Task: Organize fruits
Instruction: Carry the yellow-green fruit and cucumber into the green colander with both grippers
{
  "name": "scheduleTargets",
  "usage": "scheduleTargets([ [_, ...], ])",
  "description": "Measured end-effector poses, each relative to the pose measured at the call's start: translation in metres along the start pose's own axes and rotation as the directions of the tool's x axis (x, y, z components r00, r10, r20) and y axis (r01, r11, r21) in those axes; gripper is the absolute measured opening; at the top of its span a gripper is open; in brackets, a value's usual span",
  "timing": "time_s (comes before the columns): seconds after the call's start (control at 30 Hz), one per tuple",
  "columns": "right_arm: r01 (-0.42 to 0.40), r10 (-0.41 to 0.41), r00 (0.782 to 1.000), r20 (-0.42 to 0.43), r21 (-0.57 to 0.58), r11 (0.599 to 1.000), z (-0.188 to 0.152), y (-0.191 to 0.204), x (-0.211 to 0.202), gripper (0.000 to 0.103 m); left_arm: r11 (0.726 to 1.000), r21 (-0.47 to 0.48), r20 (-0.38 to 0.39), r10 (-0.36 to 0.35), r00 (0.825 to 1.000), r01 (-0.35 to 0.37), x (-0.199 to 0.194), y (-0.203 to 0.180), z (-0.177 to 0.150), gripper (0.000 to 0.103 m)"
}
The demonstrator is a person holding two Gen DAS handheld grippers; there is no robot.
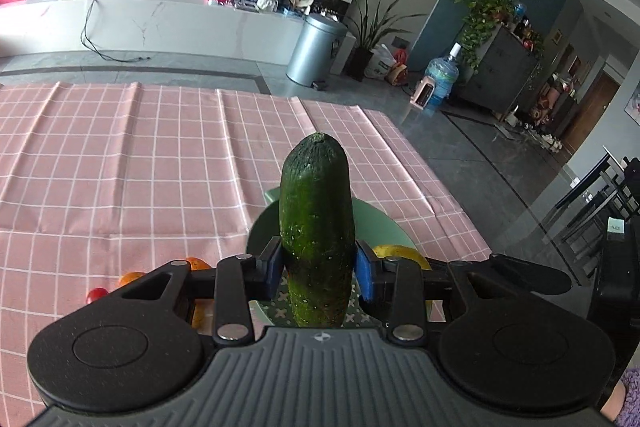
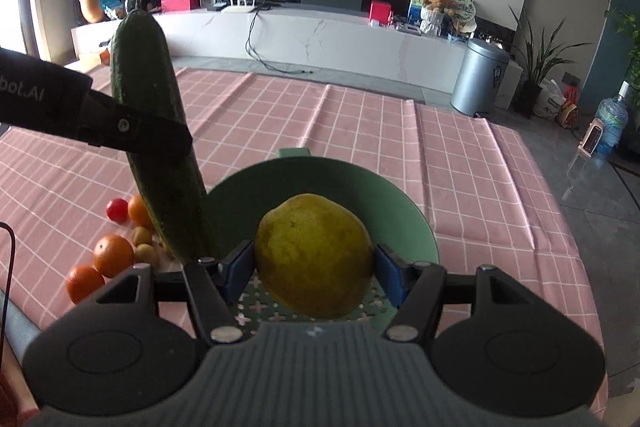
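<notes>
Cucumber [image 1: 316, 227] near bowl rim [image 2: 420, 211]

Your cucumber [image 1: 316, 223] has dull, bumpy, speckled skin; the yellow fruit [image 2: 314, 255] looks matt and faintly pitted. Creased pink checked cloth [image 1: 120, 163] covers the surface. The green colander [image 2: 384, 203] seems smooth plastic. Far right, the bin [image 2: 478, 79] is brushed metal.

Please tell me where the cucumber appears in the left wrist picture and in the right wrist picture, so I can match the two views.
Left wrist view: the cucumber stands upright in the lower centre, clamped by the left gripper.
Right wrist view: the cucumber leans at the left, crossed by a finger of the left gripper.
Shared landmark: the green bowl behind it.
</notes>
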State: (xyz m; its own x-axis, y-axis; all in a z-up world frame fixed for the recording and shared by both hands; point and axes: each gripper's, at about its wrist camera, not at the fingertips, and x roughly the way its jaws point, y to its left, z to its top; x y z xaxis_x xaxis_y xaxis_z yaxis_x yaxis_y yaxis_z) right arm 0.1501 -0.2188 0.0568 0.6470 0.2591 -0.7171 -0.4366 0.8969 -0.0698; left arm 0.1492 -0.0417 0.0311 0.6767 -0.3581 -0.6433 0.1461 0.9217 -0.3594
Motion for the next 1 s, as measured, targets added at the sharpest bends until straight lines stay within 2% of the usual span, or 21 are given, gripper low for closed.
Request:
scheduleTargets([
  [0.13,-0.013,0.008,0.997,-0.078,-0.069,0.998,0.003,-0.008,0.021,0.062,1.0,-0.007,-0.076,-0.013,0.997,0.012,0.027,0.003,-0.002,0.041],
  [0.27,-0.069,0.052,0.987,-0.154,-0.107,0.992,0.004,-0.011,0.039,0.062,0.999,-0.024,-0.143,-0.042,0.989,0.039,0.047,0.009,-0.009,0.041],
  [0.5,-0.122,0.076,0.966,-0.248,-0.177,0.977,0.002,-0.008,0.065,0.062,1.0,-0.017,-0.236,-0.018,0.972,0.014,0.073,0.011,-0.013,0.041],
  [0.83,-0.138,0.075,0.946,-0.316,-0.182,0.974,0.002,-0.012,0.092,0.062,1.0,-0.006,-0.255,0.024,0.967,-0.027,0.101,0.007,-0.004,0.043],
  [1.0,-0.137,0.082,0.947,-0.311,-0.159,0.978,0.002,-0.014,0.093,0.062,0.997,0.044,-0.256,0.07,0.964,-0.06,0.106,0.002,-0.003,0.044],
])
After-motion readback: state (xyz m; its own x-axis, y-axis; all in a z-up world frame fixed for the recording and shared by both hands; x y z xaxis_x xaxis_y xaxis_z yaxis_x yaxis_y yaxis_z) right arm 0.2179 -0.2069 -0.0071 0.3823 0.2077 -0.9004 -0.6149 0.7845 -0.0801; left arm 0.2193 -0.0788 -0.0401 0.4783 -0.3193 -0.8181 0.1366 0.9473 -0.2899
